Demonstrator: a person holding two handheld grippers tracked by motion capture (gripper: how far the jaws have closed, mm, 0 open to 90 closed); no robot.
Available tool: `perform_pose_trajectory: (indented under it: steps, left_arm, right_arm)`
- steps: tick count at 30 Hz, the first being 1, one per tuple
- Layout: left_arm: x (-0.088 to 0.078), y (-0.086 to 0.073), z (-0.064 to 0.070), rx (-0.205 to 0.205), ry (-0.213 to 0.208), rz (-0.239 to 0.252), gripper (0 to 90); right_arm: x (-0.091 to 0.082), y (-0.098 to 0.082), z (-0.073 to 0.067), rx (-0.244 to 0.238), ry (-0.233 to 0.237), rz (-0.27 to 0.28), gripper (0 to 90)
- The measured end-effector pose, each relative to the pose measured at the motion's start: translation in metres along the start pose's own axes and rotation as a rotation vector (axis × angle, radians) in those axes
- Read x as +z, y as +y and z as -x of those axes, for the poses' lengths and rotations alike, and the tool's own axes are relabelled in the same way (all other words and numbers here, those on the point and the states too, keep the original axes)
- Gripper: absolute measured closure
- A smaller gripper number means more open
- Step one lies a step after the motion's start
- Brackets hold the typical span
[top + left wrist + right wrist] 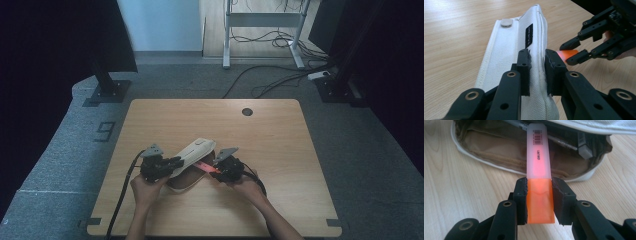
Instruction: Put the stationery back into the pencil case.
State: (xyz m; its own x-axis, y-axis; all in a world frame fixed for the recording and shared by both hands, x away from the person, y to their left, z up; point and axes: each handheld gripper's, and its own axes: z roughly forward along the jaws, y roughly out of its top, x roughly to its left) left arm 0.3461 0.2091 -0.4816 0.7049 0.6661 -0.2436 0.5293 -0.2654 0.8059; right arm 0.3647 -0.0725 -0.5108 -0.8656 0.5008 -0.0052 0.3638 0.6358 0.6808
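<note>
Pale wooden table (280, 150), smooth grain, rounded corners, a dark round grommet hole (247, 111) near the far edge. Near the front middle, a long off-white canvas pencil case (509, 57), coarse weave, piped seams, a flat silvery snap (506, 22) on one end and a small black label (529, 35) sewn along the flap. Lifted open along one side, showing a tan fabric lining (499, 147), soft and creased. Inside: slim dark pens (559, 141) lying lengthwise and a dark blocky piece (585, 148) at one end, too shadowed to name. Left gripper (537, 62), matte black plastic with ribbed pads, pinched tight on the raised upper flap of the case, cloth bunched between the pads. Right gripper (539, 200), same black jointed build, clamped on the translucent orange cap end of a highlighter (537, 157); body frosted pinkish plastic, flat-sided and tapering, printed with a barcode near its far tip. Far tip reaching over the white piped rim and into the case mouth, cap end outside above bare wood. From above, both grippers close together at the case, left at its near-left end, right just beside its open side, the highlighter (204, 167) a thin pink streak between them.
</note>
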Motion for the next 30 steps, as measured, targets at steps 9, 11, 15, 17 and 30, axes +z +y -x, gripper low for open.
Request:
perform_pose_trajectory:
  steps: [9,11,15,17,30]
  left_arm:
    - [0.000,0.000,0.000,0.000,-0.002,0.000,75.2]
    - [0.000,0.000,0.000,-0.001,-0.003,0.001,75.2]
    - [0.001,0.000,0.001,-0.003,-0.011,0.003,75.2]
    - [0.001,0.000,0.001,-0.004,-0.014,0.003,75.1]
    - [0.002,0.000,0.000,-0.005,-0.012,-0.006,75.0]
  right_arm:
    - [0.016,0.012,-0.003,-0.006,0.004,-0.003,65.6]
    - [0.018,0.015,-0.003,-0.007,0.001,-0.002,65.5]
    - [0.024,0.020,-0.004,-0.013,0.000,0.001,65.6]
    - [0.027,0.022,-0.005,-0.006,-0.001,0.002,65.5]
    - [0.043,0.032,-0.003,-0.005,0.004,0.008,65.5]
